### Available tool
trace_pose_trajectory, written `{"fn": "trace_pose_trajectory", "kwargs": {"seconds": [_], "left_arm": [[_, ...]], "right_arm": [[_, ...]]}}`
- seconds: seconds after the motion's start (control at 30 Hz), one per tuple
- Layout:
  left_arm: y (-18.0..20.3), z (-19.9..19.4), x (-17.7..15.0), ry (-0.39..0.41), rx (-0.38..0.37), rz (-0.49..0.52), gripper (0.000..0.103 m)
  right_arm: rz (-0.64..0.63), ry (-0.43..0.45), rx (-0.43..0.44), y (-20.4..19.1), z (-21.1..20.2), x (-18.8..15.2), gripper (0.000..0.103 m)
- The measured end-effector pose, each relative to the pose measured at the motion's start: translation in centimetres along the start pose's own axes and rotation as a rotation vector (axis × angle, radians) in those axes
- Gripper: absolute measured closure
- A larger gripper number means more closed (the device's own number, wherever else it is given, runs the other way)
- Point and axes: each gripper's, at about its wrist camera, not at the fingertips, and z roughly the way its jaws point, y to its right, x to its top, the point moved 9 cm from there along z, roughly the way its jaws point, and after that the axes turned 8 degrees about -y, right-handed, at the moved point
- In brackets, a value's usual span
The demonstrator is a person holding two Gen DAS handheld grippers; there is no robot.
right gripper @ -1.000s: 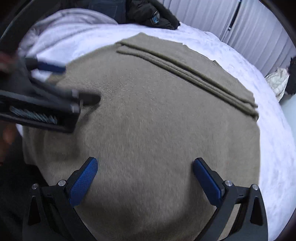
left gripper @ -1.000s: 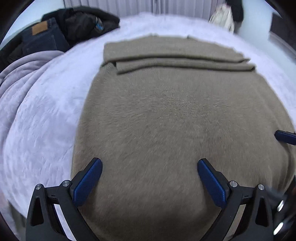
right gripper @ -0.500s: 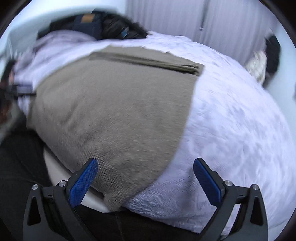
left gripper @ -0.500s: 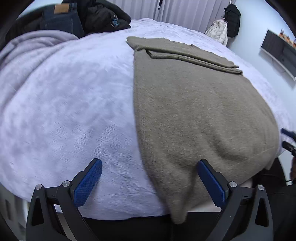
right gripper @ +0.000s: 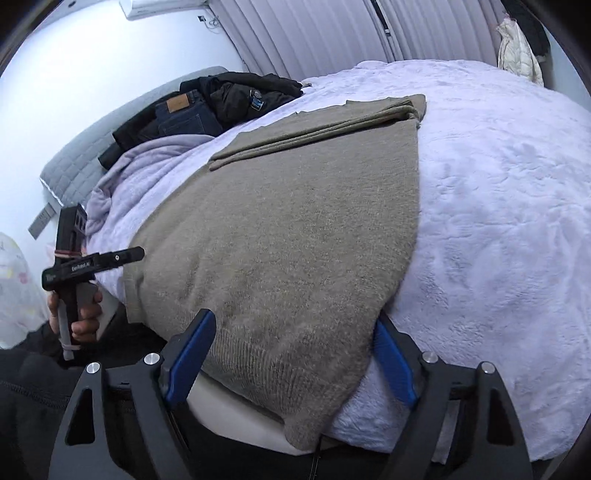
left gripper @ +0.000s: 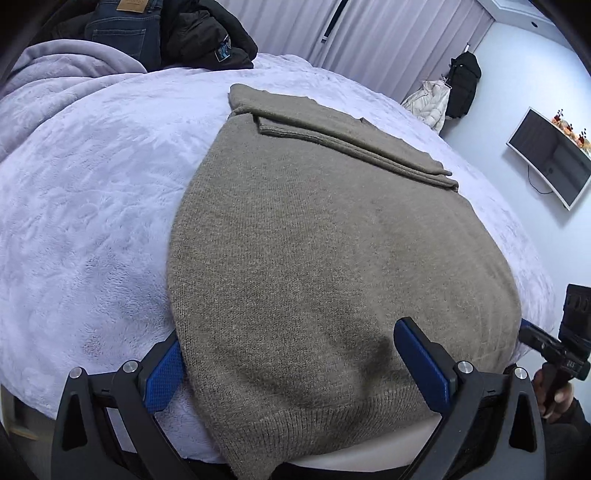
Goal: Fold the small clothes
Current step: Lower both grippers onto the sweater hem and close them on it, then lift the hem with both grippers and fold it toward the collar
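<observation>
A taupe knitted sweater (left gripper: 332,240) lies flat on the lilac bed cover (left gripper: 92,203), its sleeves folded across the far end. The ribbed hem hangs over the near bed edge. My left gripper (left gripper: 291,369) is open and straddles the hem's left corner, its left pad (left gripper: 162,373) partly tucked under the sweater's side edge. My right gripper (right gripper: 291,362) straddles the hem's right corner (right gripper: 295,391). Its jaws are closing with the fabric between them, and the right pad (right gripper: 391,369) is half hidden by the sweater's edge. A hand (right gripper: 79,317) holds the left gripper's handle.
Jeans and a black jacket (left gripper: 166,33) are piled at the head of the bed beside a bunched lilac blanket (left gripper: 55,74). A grey headboard (right gripper: 74,162) stands behind them. A wall screen (left gripper: 550,155) and hanging coats (left gripper: 443,88) are at the far right. The mattress edge (right gripper: 236,402) is just below both grippers.
Both grippers moved apart from over the sweater's middle to its two near hem corners at the bed edge. The right jaws have narrowed around the corner.
</observation>
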Motion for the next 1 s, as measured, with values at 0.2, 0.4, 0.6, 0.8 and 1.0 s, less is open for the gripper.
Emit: {"fn": "trace_pose_trajectory", "kwargs": {"seconds": [0.2, 0.4, 0.6, 0.8, 1.0], "left_arm": [[-1.0, -0.7, 0.4, 0.028, -0.128, -0.055, 0.000], [-0.6, 0.1, 0.3, 0.017, -0.038, 0.027, 0.013], [-1.0, 0.0, -0.3, 0.029, 0.050, 0.054, 0.031], [-0.6, 0.3, -0.5, 0.042, 0.121, 0.085, 0.041], [-0.6, 0.0, -0.7, 0.058, 0.143, 0.084, 0.052]], "right_arm": [[0.050, 0.046, 0.068, 0.7, -0.2, 0.3, 0.018], [0.021, 0.029, 0.049, 0.6, 0.0, 0.2, 0.019], [-0.024, 0.003, -0.054, 0.8, -0.1, -0.5, 0.044], [-0.097, -0.035, -0.151, 0.1, 1.1, -0.1, 0.042], [-0.097, -0.023, -0.162, 0.2, 1.0, -0.4, 0.044]]}}
